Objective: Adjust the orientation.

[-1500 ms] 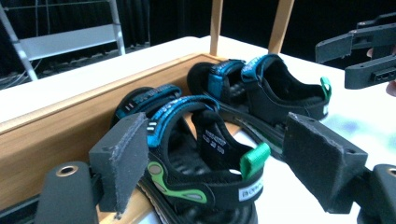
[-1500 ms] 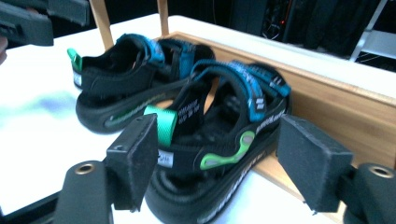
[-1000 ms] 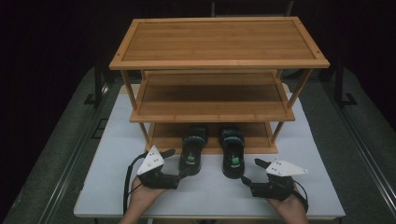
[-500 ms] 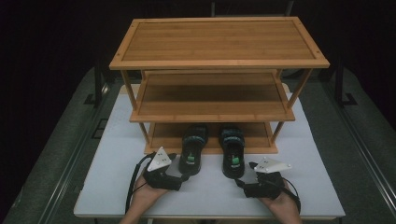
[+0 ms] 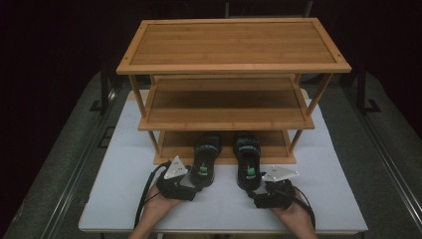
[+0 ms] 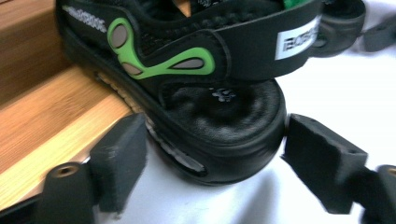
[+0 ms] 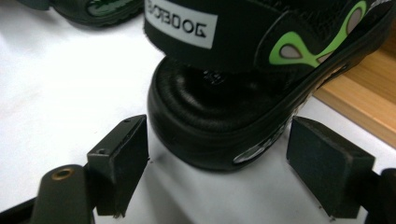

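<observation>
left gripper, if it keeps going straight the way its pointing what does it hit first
Most likely the heel of the left sandal. The left gripper points straight at it, with the open jaws flanking the heel, which sticks out over the wooden shelf's bottom edge onto the white table. How close it is is unclear.

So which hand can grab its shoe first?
Probably the left. The left gripper has its jaws just closing around the left sandal's heel. The right gripper sits open, its pads clear of the right sandal's heel.
</observation>
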A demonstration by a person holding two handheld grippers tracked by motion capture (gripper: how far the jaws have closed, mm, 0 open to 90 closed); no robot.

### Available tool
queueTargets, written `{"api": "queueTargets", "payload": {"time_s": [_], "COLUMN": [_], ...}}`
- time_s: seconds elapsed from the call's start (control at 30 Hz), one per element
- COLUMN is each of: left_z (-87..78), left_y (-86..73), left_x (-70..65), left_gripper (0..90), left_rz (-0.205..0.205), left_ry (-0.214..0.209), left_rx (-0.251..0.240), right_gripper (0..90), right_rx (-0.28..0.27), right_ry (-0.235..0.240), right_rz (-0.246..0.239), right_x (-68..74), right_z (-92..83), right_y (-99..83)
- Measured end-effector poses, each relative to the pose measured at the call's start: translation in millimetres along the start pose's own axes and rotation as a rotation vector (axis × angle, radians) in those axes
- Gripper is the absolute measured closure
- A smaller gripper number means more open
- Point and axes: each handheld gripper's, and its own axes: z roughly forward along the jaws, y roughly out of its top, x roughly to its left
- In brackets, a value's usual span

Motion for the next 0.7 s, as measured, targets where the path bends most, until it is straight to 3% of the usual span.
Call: {"api": "queueTargets", "payload": {"time_s": [0.2,0.4,0.7], "left_z": [-3.5,-5.7,-2.0], "left_y": [3.1,10.0,20.2], "left_x": [2.7,2.9,6.7], "left_gripper": [25.7,28.1,28.0], "left_rz": [-0.013,-0.004,-0.008], "left_ry": [-0.019,-0.025,-0.032], "left_rx": [-0.004,-0.028,-0.051], "right_gripper": [23.0,23.8,24.6], "right_rx": [-0.005,-0.03,-0.068], "right_ry": [-0.008,0.033,0.06], "right_rz": [-0.023,0.001,-0.023], "right_x": [0.5,-6.4,-11.8], "right_z": [-1.1,-7.1,-10.0], "right_y": [2.3,10.6,26.7]}}
